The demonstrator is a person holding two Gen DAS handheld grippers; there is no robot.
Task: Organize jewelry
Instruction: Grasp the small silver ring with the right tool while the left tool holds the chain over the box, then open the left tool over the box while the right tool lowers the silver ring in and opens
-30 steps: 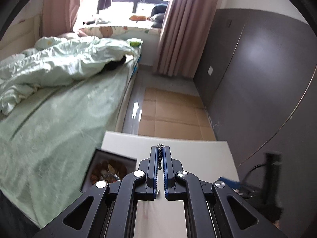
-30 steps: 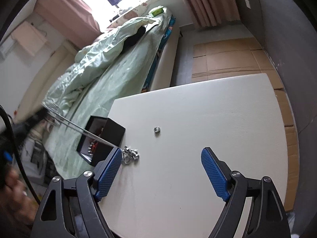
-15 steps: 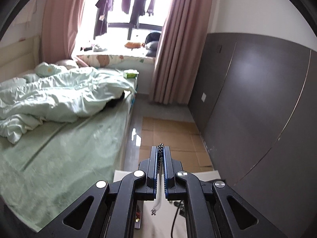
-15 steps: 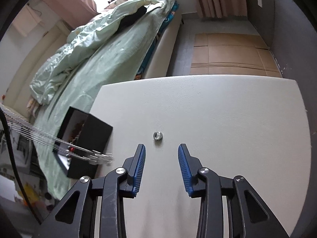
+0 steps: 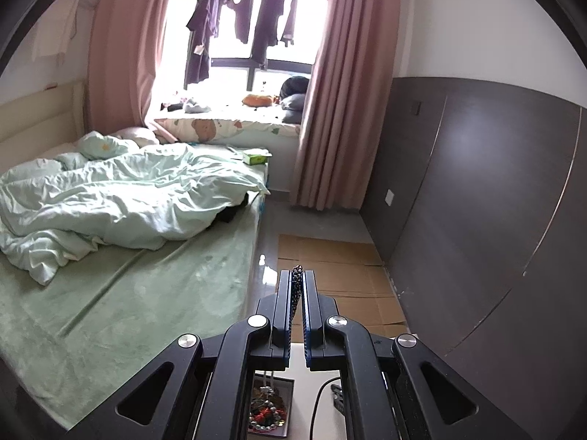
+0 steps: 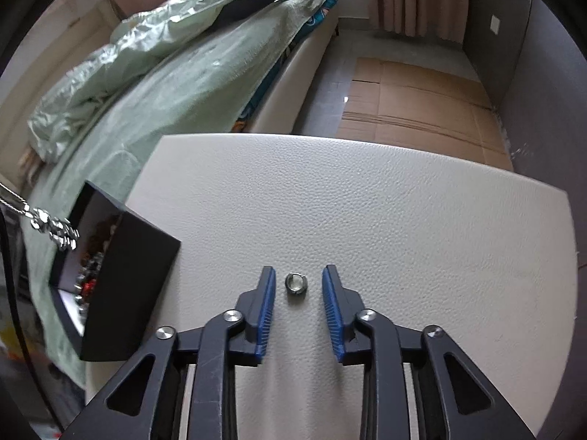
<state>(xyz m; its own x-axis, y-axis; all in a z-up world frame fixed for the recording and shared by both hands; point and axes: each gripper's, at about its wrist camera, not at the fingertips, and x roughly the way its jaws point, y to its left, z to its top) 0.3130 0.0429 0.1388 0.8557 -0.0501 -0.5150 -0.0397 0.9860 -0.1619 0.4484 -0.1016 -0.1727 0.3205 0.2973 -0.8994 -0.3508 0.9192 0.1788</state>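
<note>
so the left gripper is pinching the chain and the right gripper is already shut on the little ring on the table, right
Not quite. In the right wrist view the right gripper is open, its fingers either side of the ring, which lies untouched on the table. The left gripper does pinch the chain.

- From the left wrist, the room is viewed level, toward the window, high above the jewelry box.
- From the right wrist, the tabletop is viewed steeply, from close by.
- The jewelry box and bed are shared.
</note>
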